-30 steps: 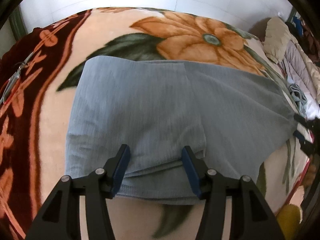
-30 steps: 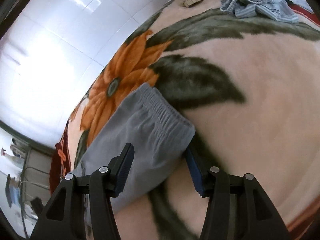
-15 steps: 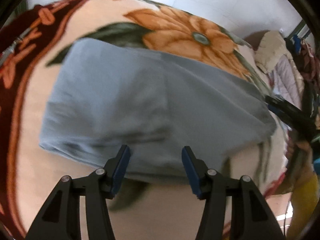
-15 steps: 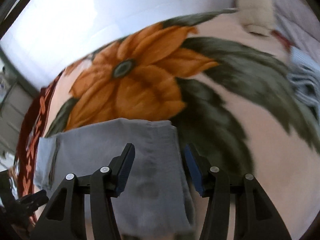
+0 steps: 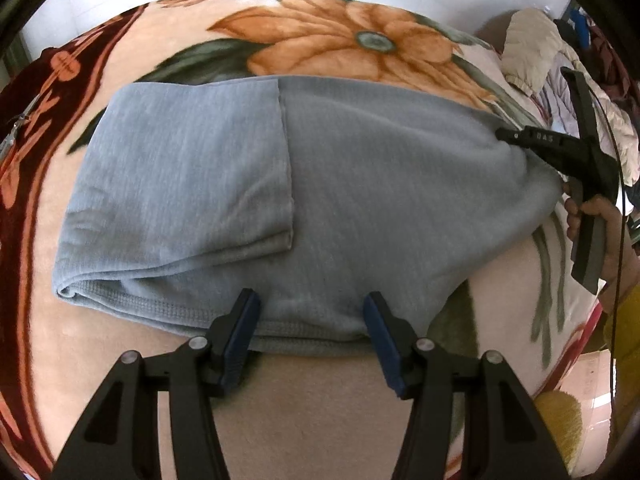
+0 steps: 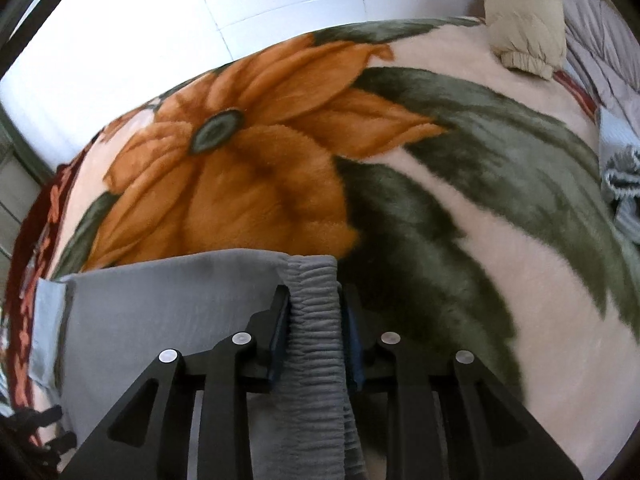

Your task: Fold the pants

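Note:
Grey-blue pants (image 5: 360, 184) lie folded across a floral blanket (image 5: 340, 36), one leg end doubled over at the left. My left gripper (image 5: 312, 320) stands open over the near hem, its blue pads apart with the fabric edge lying between them. In the right wrist view my right gripper (image 6: 314, 308) has its jaws closing on the ribbed elastic waistband (image 6: 314, 280), and both pads lie against the bunched band. The left wrist view shows that same right gripper (image 5: 516, 136) at the pants' far right end, held by a person's hand (image 5: 600, 220).
A beige padded garment (image 6: 524, 20) and a grey striped piece of clothing (image 6: 620, 176) lie at the blanket's far right. A white tiled wall (image 6: 200, 20) runs behind the bed. The blanket's dark red border (image 5: 24, 120) marks the left edge.
My right gripper rolled, came square onto the waistband and narrowed its jaws around it. My left gripper slid along the near hem and stayed open.

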### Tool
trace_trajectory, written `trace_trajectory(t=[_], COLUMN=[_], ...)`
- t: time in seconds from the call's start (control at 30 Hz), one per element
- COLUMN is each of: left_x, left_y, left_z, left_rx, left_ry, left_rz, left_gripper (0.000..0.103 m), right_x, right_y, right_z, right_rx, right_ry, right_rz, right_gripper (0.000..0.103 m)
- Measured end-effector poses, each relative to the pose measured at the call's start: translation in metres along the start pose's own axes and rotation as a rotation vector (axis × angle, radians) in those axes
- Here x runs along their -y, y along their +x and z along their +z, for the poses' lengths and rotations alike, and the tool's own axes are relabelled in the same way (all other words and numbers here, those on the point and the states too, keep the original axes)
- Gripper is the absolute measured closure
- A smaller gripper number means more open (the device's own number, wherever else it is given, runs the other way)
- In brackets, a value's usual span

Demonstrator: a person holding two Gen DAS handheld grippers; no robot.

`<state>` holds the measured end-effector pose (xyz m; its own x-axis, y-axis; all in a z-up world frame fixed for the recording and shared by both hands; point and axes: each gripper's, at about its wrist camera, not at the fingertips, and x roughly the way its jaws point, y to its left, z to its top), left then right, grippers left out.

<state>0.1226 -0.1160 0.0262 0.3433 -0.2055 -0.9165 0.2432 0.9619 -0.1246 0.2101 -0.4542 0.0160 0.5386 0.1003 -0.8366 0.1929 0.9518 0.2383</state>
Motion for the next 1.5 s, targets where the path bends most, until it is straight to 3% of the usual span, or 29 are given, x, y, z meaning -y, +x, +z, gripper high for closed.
trace_trajectory(t=[0.17, 0.3, 0.43, 0.67, 0.9, 1.03, 1.1, 1.2, 1.37, 1.5], left_x=[0.000, 0.002, 0.001, -0.011, -0.040, -0.058, -0.067, -0.078, -0.093, -0.105], left_y=[0.001, 0.000, -0.002, -0.020, -0.047, -0.054, -0.056, -0.060, -0.066, -0.068], left_z=[-0.001, -0.003, -0.002, 0.003, 0.006, 0.004, 0.004, 0.003, 0.002, 0.000], left_rx=[0.016, 0.028, 0.032, 0.050, 0.101, 0.111, 0.112, 0.120, 0.134, 0.141], left_ry=[0.005, 0.018, 0.013, -0.030, -0.074, -0.111, -0.131, -0.154, -0.181, -0.206], left_rz=[-0.018, -0.017, -0.021, -0.014, 0.044, 0.064, 0.066, 0.069, 0.077, 0.079], left_gripper=[0.041, 0.039, 0.038, 0.038, 0.038, 0.038, 0.038, 0.038, 0.038, 0.038], right_x=[0.009, 0.008, 0.014, 0.019, 0.022, 0.018, 0.014, -0.002, -0.062, -0.137], right_y=[-0.033, -0.067, -0.086, -0.087, -0.066, -0.061, -0.065, -0.081, -0.114, -0.126], right_z=[-0.001, -0.015, -0.038, -0.078, -0.083, -0.078, -0.075, -0.064, -0.045, -0.040], right_rx=[0.034, 0.080, 0.072, 0.029, 0.011, 0.028, 0.047, 0.109, 0.225, 0.274], right_ry=[0.076, 0.081, 0.139, 0.289, 0.412, 0.380, 0.352, 0.269, 0.026, -0.260], right_rz=[0.052, -0.002, 0.020, 0.086, 0.126, 0.098, 0.076, 0.050, 0.018, 0.002], right_gripper=[0.071, 0.062, 0.060, 0.056, 0.055, 0.058, 0.075, 0.083, 0.084, 0.084])
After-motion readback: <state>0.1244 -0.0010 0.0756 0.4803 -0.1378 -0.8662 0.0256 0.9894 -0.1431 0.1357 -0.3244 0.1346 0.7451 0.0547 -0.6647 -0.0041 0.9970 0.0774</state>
